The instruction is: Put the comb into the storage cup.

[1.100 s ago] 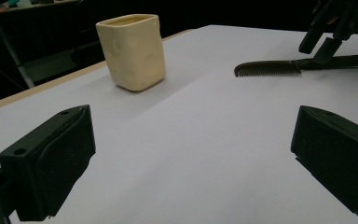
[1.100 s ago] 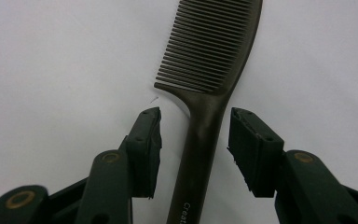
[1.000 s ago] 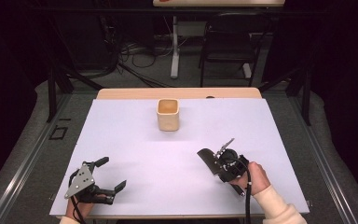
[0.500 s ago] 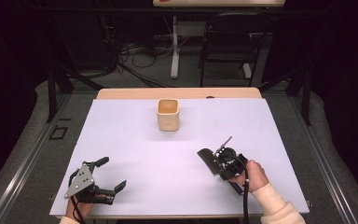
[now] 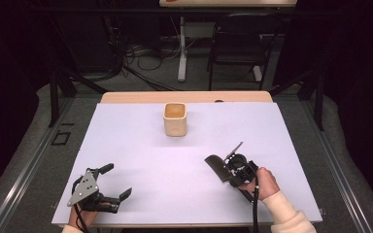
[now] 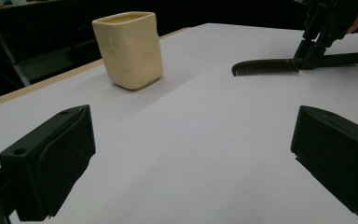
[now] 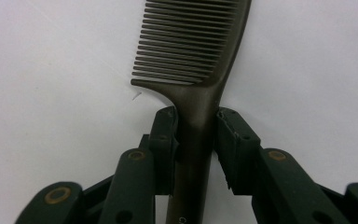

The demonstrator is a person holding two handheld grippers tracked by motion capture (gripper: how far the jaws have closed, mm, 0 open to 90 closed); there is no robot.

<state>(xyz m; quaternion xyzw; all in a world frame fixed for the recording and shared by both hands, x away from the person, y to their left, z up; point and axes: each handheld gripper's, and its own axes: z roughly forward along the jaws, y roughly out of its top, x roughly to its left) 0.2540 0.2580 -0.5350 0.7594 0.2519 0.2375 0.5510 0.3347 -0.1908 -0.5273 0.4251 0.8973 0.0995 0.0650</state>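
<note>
A dark comb (image 5: 217, 166) lies flat on the white sheet at the near right, teeth pointing away from the hand. My right gripper (image 5: 229, 171) is shut on its handle. In the right gripper view both pads (image 7: 165, 140) press the handle of the comb (image 7: 191, 42) just below the teeth. These jaws have just been closing with the comb between them. My left gripper (image 5: 115, 182) rests open at the near left with nothing between its jaws (image 6: 198, 154). A cream square cup (image 5: 175, 121) stands upright at the far middle. The left gripper view shows the cup (image 6: 130, 51), the comb (image 6: 265, 68) and the right gripper (image 6: 314, 51).
The white sheet (image 5: 141, 145) covers most of the table, and a wooden strip (image 5: 126, 97) shows along its far edge. Beyond the table stand a black chair (image 5: 240, 43) and a desk leg with cables on the floor.
The right gripper has shifted very slightly over the comb. The left gripper, the cup and the comb stay where they were.
</note>
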